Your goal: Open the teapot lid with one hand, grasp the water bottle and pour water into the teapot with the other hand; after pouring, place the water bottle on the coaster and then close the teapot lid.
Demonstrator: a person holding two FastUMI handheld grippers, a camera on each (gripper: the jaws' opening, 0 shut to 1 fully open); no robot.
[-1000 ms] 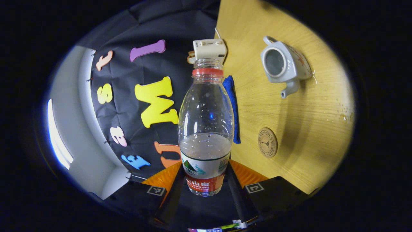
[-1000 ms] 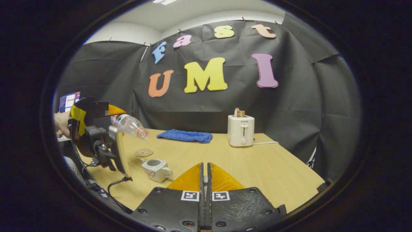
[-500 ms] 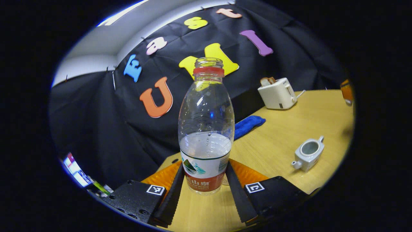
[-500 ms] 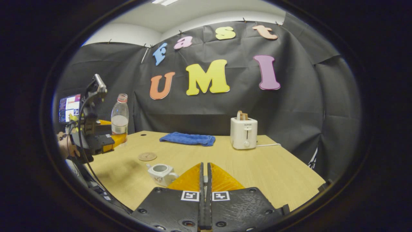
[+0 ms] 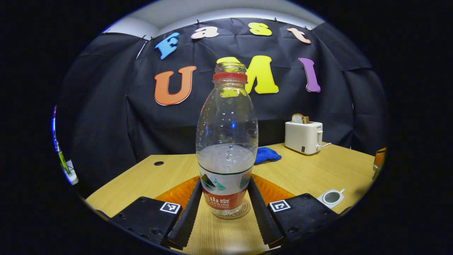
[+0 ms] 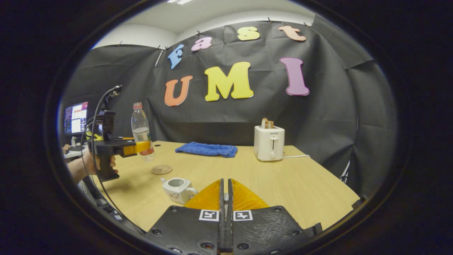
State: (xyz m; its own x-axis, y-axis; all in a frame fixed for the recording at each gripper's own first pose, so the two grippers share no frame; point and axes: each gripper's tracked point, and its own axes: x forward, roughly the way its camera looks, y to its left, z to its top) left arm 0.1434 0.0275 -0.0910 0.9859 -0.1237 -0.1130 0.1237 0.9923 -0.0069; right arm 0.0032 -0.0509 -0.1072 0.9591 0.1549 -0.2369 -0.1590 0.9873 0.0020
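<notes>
My left gripper point(image 5: 225, 185) is shut on the lower part of the clear water bottle point(image 5: 226, 141), which stands upright, uncapped and partly full. The round coaster point(image 5: 245, 211) shows just under the bottle's base. In the right gripper view the bottle point(image 6: 141, 128) and the left gripper point(image 6: 142, 147) hang just behind the coaster point(image 6: 161, 169). The white teapot point(image 6: 177, 188) stands with its top uncovered, close in front of my right gripper point(image 6: 225, 189). That gripper's fingers are nearly together, with a pale sliver between them that looks like the lid.
A white toaster point(image 6: 269, 142) with bread stands at the back of the wooden table point(image 6: 283, 184), with a blue cloth point(image 6: 207, 149) to its left. A hand point(image 6: 101, 163) holds the left gripper at the table's left edge, with a monitor point(image 6: 75, 118) behind it.
The bottle has swung from tilted over the teapot to upright. It has moved away from the teapot and down over the coaster. The right gripper has stayed put.
</notes>
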